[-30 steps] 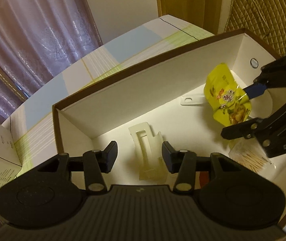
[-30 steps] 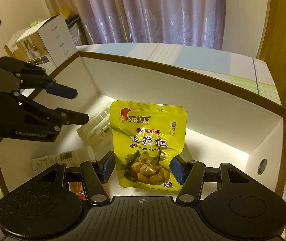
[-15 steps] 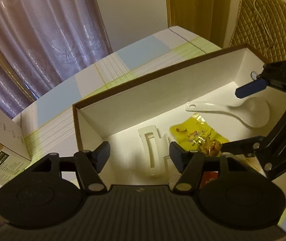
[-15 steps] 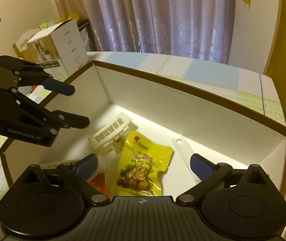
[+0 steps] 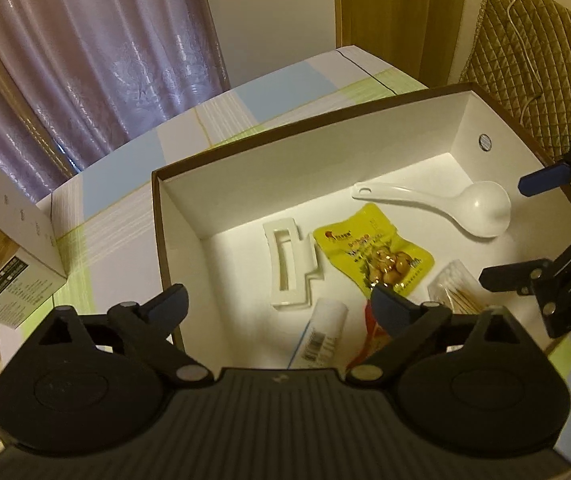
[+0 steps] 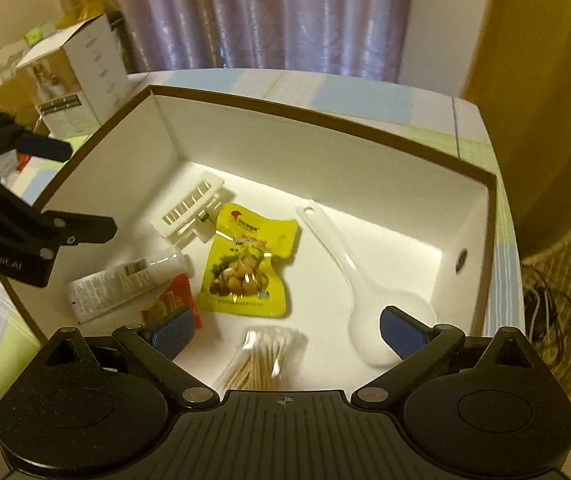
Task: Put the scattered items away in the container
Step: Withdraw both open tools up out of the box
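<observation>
Both the left hand-held gripper (image 5: pixel 279 304) and the right hand-held gripper (image 6: pixel 285 332) hang spread apart and empty over the brown-rimmed white cardboard box (image 6: pixel 325 120), where the yellow foil snack pouch (image 6: pixel 247 266) already lies mid-floor beside the white plastic rice scoop (image 6: pixel 361 284), so the drop-off step looks done, and the next move probably means hunting the counter for leftovers.

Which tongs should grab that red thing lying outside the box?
Probably left. The left tongs hang open and empty on that side of the box, beside the red thing; the right tongs are farther off.
</observation>
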{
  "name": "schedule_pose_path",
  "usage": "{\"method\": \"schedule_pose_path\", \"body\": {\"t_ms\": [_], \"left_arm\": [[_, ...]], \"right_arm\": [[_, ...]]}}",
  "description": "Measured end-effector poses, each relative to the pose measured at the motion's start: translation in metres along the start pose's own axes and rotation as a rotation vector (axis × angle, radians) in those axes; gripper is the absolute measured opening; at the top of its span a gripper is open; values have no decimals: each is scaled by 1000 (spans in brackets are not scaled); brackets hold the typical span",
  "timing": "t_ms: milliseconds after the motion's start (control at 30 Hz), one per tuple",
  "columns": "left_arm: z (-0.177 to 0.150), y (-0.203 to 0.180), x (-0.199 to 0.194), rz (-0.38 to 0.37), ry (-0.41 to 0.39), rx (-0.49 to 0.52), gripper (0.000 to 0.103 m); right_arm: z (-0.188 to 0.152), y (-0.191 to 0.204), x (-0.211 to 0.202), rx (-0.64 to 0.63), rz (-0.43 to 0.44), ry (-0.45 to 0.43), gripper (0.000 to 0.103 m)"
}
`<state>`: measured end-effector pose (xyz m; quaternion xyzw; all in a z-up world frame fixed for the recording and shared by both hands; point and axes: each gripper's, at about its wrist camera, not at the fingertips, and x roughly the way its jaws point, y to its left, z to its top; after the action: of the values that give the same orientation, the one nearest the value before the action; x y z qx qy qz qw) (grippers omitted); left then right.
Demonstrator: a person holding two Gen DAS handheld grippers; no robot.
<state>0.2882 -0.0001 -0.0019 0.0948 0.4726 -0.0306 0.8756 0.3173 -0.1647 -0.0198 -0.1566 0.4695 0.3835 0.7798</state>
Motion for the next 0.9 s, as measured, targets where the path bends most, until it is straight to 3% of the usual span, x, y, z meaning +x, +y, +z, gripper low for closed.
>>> {"method": "schedule_pose_path", "body": {"t_ms": [133, 600, 900], "left_arm": [[-4, -5, -9, 1, 6, -18, 98], [-20, -26, -51, 5, -31, -12, 101], [-28, -32, -75, 2, -67, -3, 101]], "right_arm": [[-8, 0, -11, 59, -18, -12, 103], [-29, 21, -48, 94, -119, -80, 103], [-39, 32, -68, 118, -123, -114, 103]]}}
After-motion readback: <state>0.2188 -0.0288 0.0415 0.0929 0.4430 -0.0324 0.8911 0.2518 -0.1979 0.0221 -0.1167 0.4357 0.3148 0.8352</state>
